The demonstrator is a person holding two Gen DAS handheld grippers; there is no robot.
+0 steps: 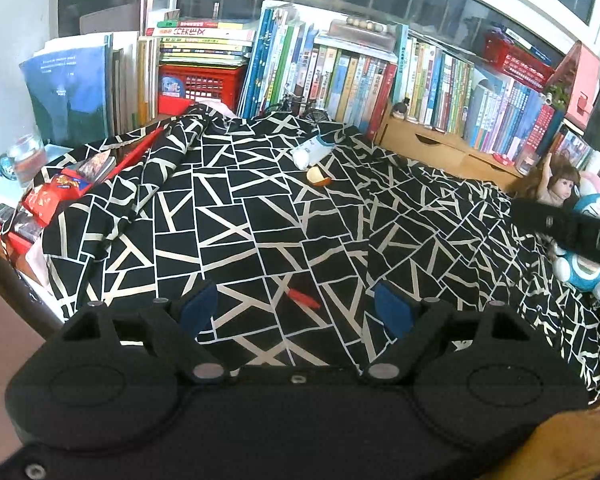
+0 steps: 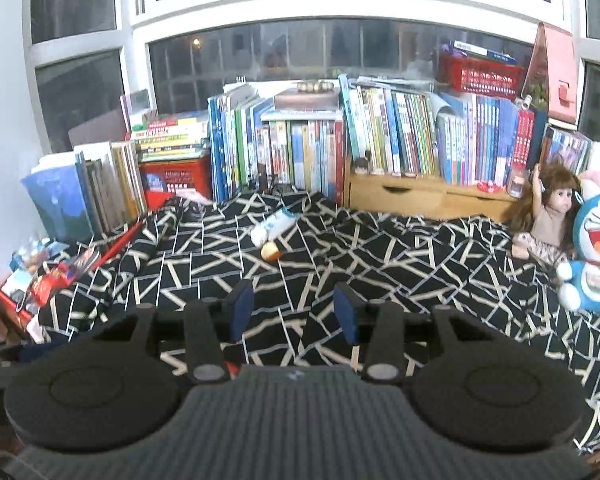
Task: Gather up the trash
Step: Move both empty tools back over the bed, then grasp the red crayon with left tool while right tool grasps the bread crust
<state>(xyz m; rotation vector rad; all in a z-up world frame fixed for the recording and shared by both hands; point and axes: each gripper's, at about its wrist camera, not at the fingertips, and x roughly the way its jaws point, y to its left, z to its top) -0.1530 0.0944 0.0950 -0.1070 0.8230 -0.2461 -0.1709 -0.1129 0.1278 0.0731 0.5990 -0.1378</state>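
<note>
**Two empty grippers above a patterned cloth strewn with scraps**

Left wrist view: the left hand-held gripper (image 1: 296,310) has its blue-padded fingers (image 1: 198,306) spread wide apart, with nothing between them. Below lies a rumpled black cloth (image 1: 228,216) with cream geometric lines, draped over the worktop. On it, just ahead of the gripper, sits a small red scrap (image 1: 305,298), thin and pointed. Farther back lie a crumpled white-and-blue wrapper (image 1: 311,151) and, just beside it, a rounded cream-and-orange piece (image 1: 318,176), perhaps fruit peel. A black bar cuts across the right edge.

Right wrist view: the right hand-held gripper (image 2: 294,308) holds its fingers partly apart and empty over the same cloth (image 2: 400,264). The wrapper (image 2: 274,226) and the rounded piece (image 2: 271,251) lie well ahead. The red scrap is mostly hidden behind the gripper body. Upright books (image 2: 300,148) line the back; a long-haired doll (image 2: 548,208) and a blue plush cat (image 2: 598,252) sit at the right.
</note>
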